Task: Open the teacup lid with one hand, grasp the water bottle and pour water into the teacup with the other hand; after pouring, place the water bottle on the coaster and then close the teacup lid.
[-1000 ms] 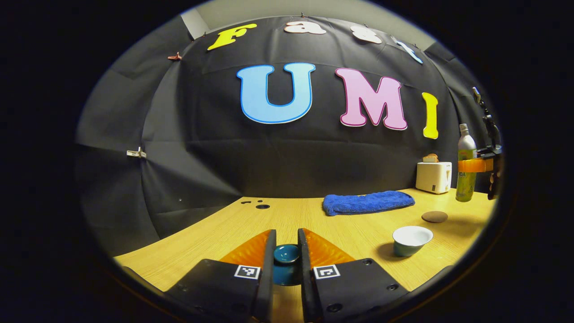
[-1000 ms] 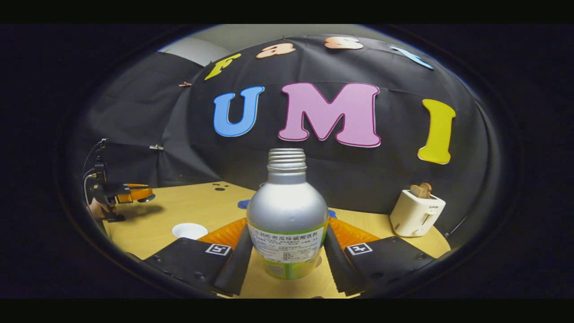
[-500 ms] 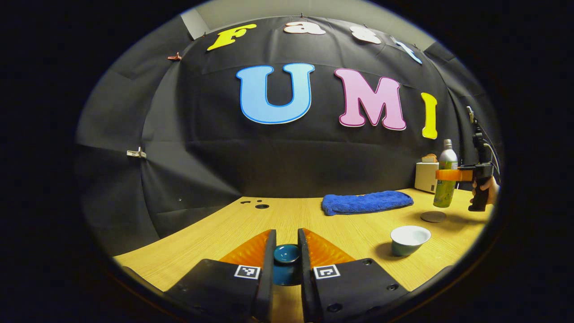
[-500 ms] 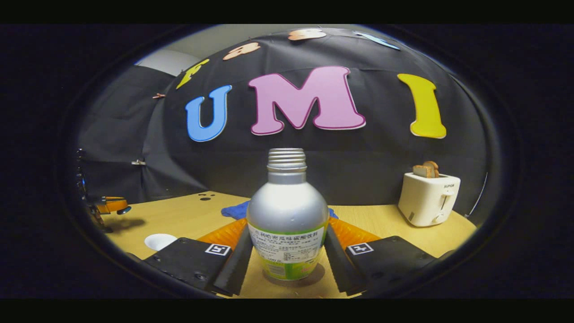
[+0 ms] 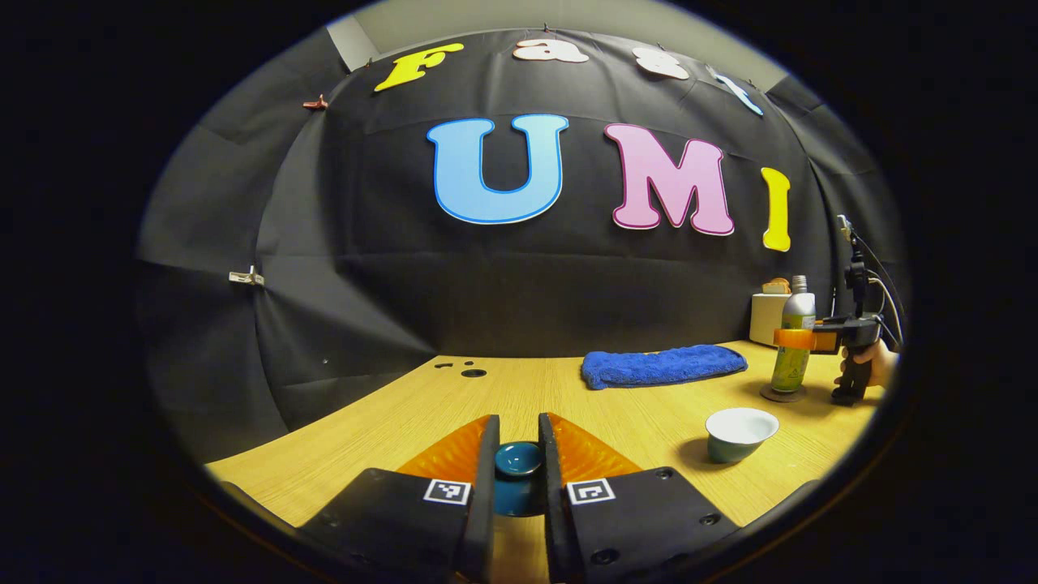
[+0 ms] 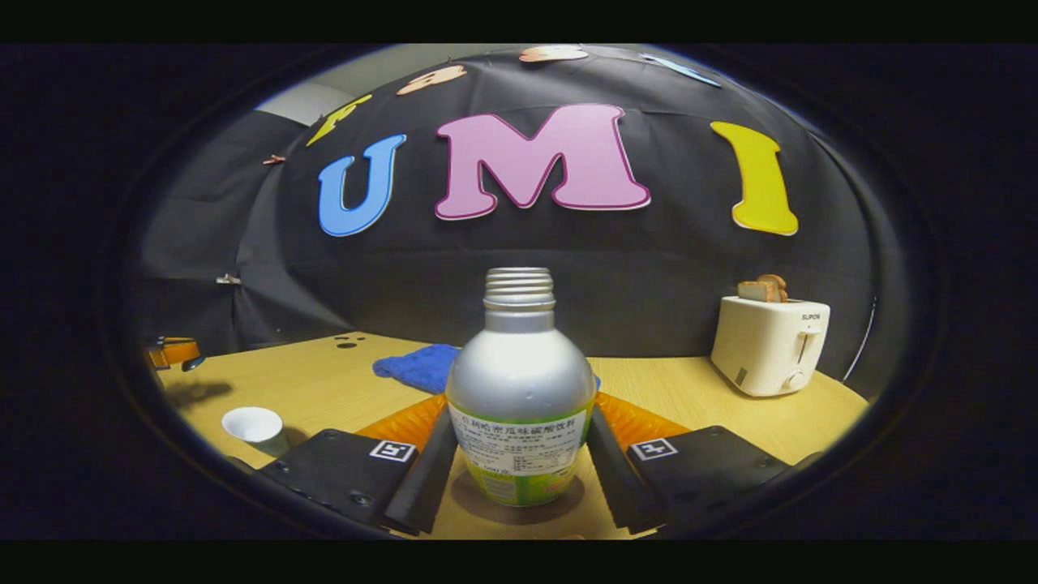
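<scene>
The teacup lid (image 5: 518, 459) is clamped between the left tongs (image 5: 517, 478), held low over the wooden tabletop (image 5: 519, 393), with both fingers pressed against its sides. Off to the right in the left gripper view, the teacup (image 5: 739, 433) is seen standing open on the tabletop, its white inside exposed. Beyond it, the water bottle (image 5: 793, 345) is seen upright on the round dark coaster (image 5: 782, 395), with the right tongs (image 5: 799, 338) closed around its middle and a hand (image 5: 872, 361) on the grip behind.

In the right gripper view, the water bottle (image 6: 520, 389) is seen close up between the right tongs (image 6: 519, 454), uncapped, threaded neck on top, both fingers pressed to its labelled sides. A dark round patch is seen under its base; whether the base is touching down cannot be told from here. The teacup (image 6: 255, 427) is found well to the left, and the left tongs (image 6: 174, 354) are glimpsed at the far left edge.

Around the work: a folded blue towel (image 5: 663, 365) is laid toward the back of the tabletop, behind the cup, and a white toaster (image 6: 770, 344) with bread in its slot is stood at the back right, close behind the bottle. Nothing is placed between lid and cup.
</scene>
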`<state>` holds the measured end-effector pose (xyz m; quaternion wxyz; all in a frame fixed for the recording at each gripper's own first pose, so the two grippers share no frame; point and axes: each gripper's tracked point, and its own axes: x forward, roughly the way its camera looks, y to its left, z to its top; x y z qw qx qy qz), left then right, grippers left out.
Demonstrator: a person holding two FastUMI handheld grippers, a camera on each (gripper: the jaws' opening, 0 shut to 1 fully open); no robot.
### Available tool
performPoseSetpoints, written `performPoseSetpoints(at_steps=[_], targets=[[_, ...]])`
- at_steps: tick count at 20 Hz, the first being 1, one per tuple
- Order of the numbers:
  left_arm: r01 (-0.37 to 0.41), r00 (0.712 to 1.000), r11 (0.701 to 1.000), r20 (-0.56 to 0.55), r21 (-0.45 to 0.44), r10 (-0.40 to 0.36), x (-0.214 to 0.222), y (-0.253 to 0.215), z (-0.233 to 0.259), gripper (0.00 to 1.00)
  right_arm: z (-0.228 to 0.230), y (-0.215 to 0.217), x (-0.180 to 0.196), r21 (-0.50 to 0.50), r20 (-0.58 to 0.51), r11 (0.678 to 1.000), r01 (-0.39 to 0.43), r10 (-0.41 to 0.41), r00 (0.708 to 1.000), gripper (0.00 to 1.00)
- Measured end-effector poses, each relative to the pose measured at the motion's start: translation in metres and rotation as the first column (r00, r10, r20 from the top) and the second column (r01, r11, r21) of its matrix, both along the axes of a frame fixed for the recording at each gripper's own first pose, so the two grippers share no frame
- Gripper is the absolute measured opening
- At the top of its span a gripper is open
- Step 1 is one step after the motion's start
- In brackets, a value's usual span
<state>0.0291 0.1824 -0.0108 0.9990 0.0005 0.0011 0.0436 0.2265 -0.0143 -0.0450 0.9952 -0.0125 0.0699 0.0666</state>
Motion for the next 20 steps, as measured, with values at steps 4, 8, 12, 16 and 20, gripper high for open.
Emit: performPoseSetpoints(at_steps=[4, 8, 12, 16, 20], targets=[[0.0, 1.0, 1.0, 0.0, 0.0, 0.0, 0.0, 0.0, 0.0, 0.29, -0.002, -0.003, -0.002, 0.013, -0.004, 1.0, 0.02, -0.02, 1.0, 0.82], [0.004, 1.0, 1.0, 0.0, 0.0, -0.004, 0.0, 0.0, 0.001, 0.29, -0.007, -0.004, -0.005, -0.004, -0.024, 1.0, 0.029, -0.029, 0.999, 0.98], [0.004, 1.0, 1.0, 0.0, 0.0, -0.004, 0.0, -0.001, 0.0, 0.29, -0.005, -0.004, -0.012, 0.014, -0.048, 0.999, 0.039, -0.038, 0.998, 1.0], [0.006, 1.0, 1.0, 0.0, 0.0, -0.006, 0.001, -0.001, 0.0, 0.29, -0.004, -0.009, -0.026, -0.051, -0.05, 0.998, 0.046, -0.049, 0.998, 1.0], [0.006, 1.0, 1.0, 0.0, 0.0, -0.006, 0.0, -0.001, 0.0, 0.3, 0.002, -0.008, -0.049, -0.082, -0.04, 0.996, 0.041, -0.045, 0.998, 1.0]])
